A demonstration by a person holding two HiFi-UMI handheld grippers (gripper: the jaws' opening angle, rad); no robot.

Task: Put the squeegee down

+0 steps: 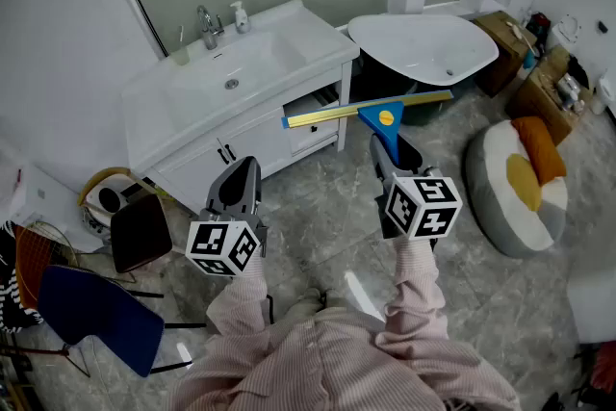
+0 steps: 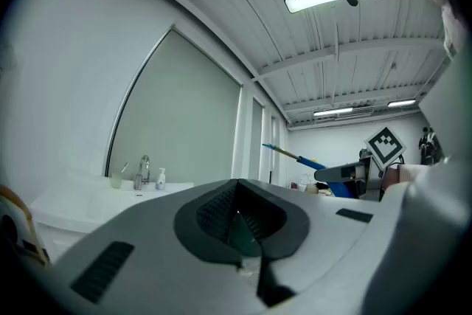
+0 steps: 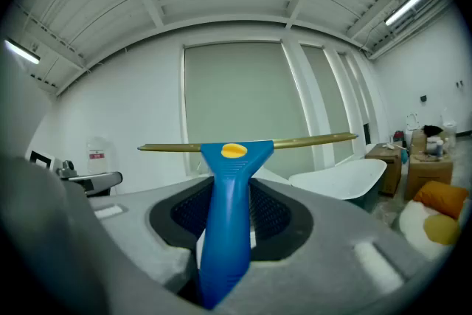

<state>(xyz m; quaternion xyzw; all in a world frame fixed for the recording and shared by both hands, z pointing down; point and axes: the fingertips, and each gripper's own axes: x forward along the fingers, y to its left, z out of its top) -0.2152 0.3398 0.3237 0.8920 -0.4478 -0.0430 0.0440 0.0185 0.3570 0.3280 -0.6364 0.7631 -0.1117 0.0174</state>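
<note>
A squeegee with a blue handle (image 1: 383, 124) (image 3: 230, 217) and a brass blade bar (image 1: 366, 110) (image 3: 251, 147) is held up in the air in front of the white vanity (image 1: 192, 135). My right gripper (image 1: 390, 164) (image 3: 228, 232) is shut on the blue handle, the blade level and crosswise. My left gripper (image 1: 238, 180) (image 2: 237, 221) hangs to the left of it over the floor, jaws closed together with nothing between them. In the left gripper view the squeegee (image 2: 295, 156) shows far off at the right.
A white sink (image 1: 231, 72) with tap and soap bottle tops the vanity. A white bathtub (image 1: 428, 48) stands behind the squeegee. A grey pouf with orange cushions (image 1: 520, 178) lies at the right, a blue chair (image 1: 96, 313) and a dark stool (image 1: 140, 231) at the left. Boxes (image 1: 539, 72) crowd the back right.
</note>
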